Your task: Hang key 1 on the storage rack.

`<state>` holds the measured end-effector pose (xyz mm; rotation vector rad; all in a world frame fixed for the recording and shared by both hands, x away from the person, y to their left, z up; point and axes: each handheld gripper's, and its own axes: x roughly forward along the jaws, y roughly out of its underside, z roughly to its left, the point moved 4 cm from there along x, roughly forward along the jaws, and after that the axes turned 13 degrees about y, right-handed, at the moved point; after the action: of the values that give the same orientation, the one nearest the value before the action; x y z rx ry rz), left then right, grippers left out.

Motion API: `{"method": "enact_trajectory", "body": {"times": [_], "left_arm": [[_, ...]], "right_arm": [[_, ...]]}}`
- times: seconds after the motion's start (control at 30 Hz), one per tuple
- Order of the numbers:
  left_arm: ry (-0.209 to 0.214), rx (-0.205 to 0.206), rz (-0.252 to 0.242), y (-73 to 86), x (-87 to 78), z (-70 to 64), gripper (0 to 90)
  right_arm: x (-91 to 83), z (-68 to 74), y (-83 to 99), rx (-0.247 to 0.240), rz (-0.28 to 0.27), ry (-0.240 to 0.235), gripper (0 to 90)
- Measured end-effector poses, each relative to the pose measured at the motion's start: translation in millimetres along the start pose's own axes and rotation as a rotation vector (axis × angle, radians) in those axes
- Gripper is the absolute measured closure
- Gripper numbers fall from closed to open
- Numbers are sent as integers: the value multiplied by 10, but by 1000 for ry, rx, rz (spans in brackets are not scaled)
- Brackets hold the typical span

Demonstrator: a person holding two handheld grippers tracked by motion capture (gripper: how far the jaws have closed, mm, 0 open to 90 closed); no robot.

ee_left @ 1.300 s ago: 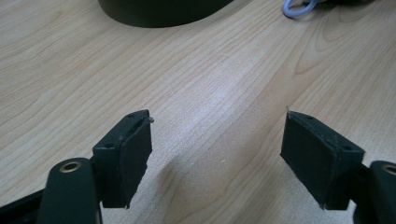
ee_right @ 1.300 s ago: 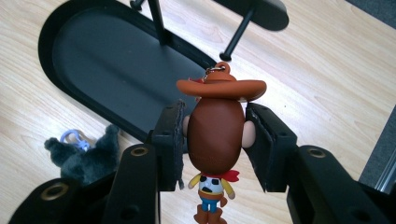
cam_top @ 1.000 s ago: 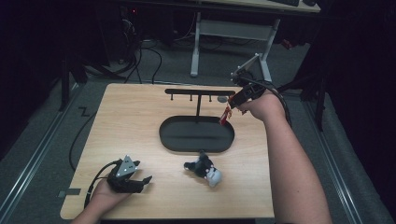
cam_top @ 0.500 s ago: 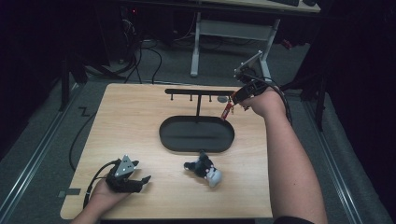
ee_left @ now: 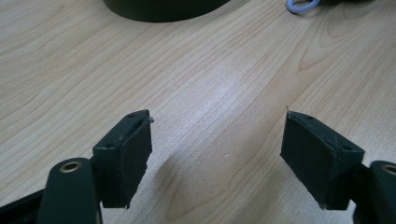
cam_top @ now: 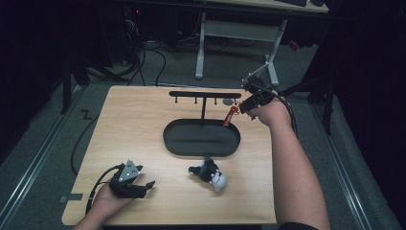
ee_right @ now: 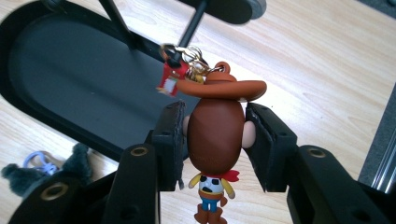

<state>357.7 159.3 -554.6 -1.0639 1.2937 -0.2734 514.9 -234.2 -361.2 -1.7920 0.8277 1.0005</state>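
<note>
A black rack [cam_top: 205,95] with small hooks under its crossbar stands on a black oval tray [cam_top: 191,143]. My right gripper [cam_top: 245,106] hovers at the rack's right end. It is shut on the head of a cowboy figure keychain [ee_right: 215,135], and the keychain's metal clasp [ee_right: 189,65] and red tag point toward the rack post. The figure hangs as a red strip [cam_top: 231,115] over the tray's right edge. My left gripper [cam_top: 147,188] rests on the table at the front left, its jaws wide open [ee_left: 217,121] over bare wood.
A black and white plush keychain [cam_top: 210,173] lies on the wood just in front of the tray, and its pale ring [ee_left: 301,4] shows beyond the left jaws. The tabletop [cam_top: 129,124] ends close behind the rack. Dark floor, cables and a desk frame lie beyond.
The right hand with the cowboy figure has shifted only slightly beside the rack's right end. The left gripper has stayed put.
</note>
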Motion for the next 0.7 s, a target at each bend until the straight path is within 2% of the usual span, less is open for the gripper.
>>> {"method": "enact_trajectory", "body": {"times": [0.3,0.47,0.63,0.7], "left_arm": [[3,1,15,10,7,2,250],[3,-2,16,14,14,5,250],[4,0,20,16,19,5,250],[2,2,16,16,22,1,250]], "right_arm": [[296,30,82,35,5,-13,587],[402,68,86,46,8,-26,580],[459,96,83,80,-6,-37,451],[462,108,89,89,-7,-38,439]]}}
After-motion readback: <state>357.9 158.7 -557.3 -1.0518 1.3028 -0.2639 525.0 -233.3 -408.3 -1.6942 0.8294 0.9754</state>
